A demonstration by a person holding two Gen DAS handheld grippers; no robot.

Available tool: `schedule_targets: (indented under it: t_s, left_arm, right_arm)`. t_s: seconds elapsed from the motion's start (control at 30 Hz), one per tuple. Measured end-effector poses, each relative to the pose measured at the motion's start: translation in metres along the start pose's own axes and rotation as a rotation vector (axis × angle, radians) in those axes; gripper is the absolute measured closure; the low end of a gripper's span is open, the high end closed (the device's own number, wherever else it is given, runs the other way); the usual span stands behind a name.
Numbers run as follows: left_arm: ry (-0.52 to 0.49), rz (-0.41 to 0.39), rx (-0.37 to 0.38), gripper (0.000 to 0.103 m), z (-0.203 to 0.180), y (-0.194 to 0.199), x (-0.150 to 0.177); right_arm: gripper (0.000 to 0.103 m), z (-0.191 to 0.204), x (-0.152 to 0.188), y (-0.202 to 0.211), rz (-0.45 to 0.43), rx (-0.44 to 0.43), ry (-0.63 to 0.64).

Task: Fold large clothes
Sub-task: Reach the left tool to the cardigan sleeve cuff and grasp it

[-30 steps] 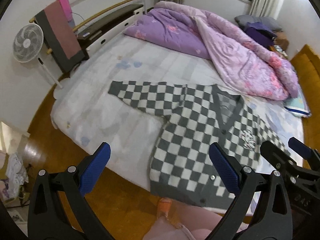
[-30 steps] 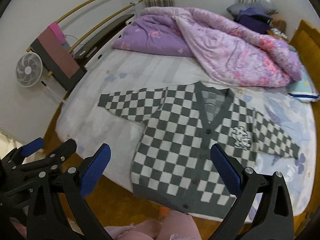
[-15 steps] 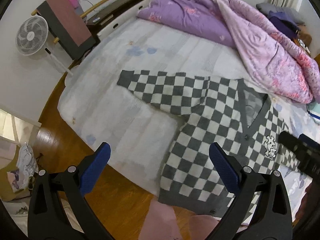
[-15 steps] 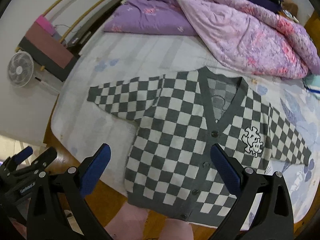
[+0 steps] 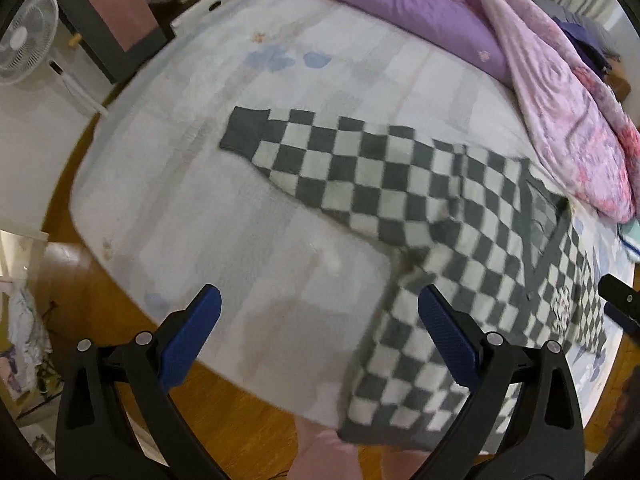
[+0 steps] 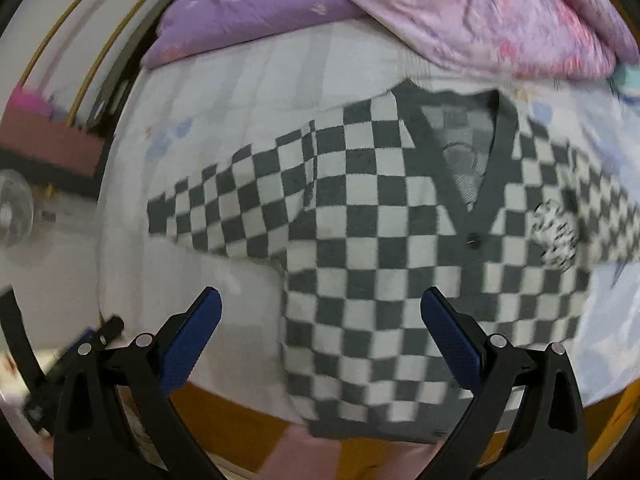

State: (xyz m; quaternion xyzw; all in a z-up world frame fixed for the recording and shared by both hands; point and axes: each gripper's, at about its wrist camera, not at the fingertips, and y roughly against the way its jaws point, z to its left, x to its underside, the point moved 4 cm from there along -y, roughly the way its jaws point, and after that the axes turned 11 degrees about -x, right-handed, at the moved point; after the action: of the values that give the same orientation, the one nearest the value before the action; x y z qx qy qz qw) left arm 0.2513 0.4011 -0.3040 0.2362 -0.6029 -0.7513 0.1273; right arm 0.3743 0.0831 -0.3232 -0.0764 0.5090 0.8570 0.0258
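Observation:
A grey and white checkered cardigan (image 5: 440, 216) lies flat and buttoned on the bed, sleeves spread out; it also shows in the right wrist view (image 6: 380, 248). Its hem hangs over the near bed edge. My left gripper (image 5: 318, 316) is open and empty, above the bare sheet below the left sleeve (image 5: 320, 160). My right gripper (image 6: 320, 316) is open and empty, above the lower left of the cardigan's body. The right gripper's tip (image 5: 620, 304) shows at the right edge of the left wrist view.
A purple and pink quilt (image 5: 500, 32) is heaped at the far side of the bed (image 5: 200, 200). A white fan (image 5: 24, 40) and a rack with a dark cloth (image 5: 116, 12) stand left of the bed. Wooden floor (image 5: 240, 412) lies below the near edge.
Both grippers have moved down and closer to the bed, so the cardigan looms larger. Both stay open. The cardigan has not moved.

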Motion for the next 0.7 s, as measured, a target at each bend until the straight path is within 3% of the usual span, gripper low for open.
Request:
schedule_targets:
  t_s: [0.13, 0.2, 0.5, 0.53, 0.57, 0.6, 0.7]
  left_arm:
    - [0.064, 0.037, 0.042, 0.005, 0.028, -0.059, -0.041]
    - [0.12, 0.062, 0.06, 0.005, 0.045, -0.092, -0.062]
    - [0.437, 0.208, 0.23, 0.006, 0.091, -0.232, -0.129]
    - [0.502, 0.225, 0.243, 0.009, 0.097, -0.253, -0.138]
    - [0.543, 0.243, 0.241, 0.027, 0.101, -0.265, -0.143]
    - [0.583, 0.267, 0.245, 0.037, 0.105, -0.279, -0.148]
    - [0.679, 0.33, 0.271, 0.036, 0.115, -0.319, -0.161]
  right_arm:
    - [0.007, 0.003, -0.023, -0.042, -0.018, -0.022, -0.138]
    - [0.007, 0.004, -0.032, -0.065, 0.009, 0.011, -0.176]
    - [0.008, 0.002, -0.042, -0.146, 0.115, 0.13, -0.196]
    - [0.008, 0.002, -0.043, -0.154, 0.131, 0.134, -0.213]
    - [0.008, 0.003, -0.044, -0.157, 0.139, 0.132, -0.22]
    - [0.008, 0.004, -0.045, -0.161, 0.143, 0.129, -0.224]
    - [0.008, 0.007, -0.051, -0.171, 0.136, 0.128, -0.221]
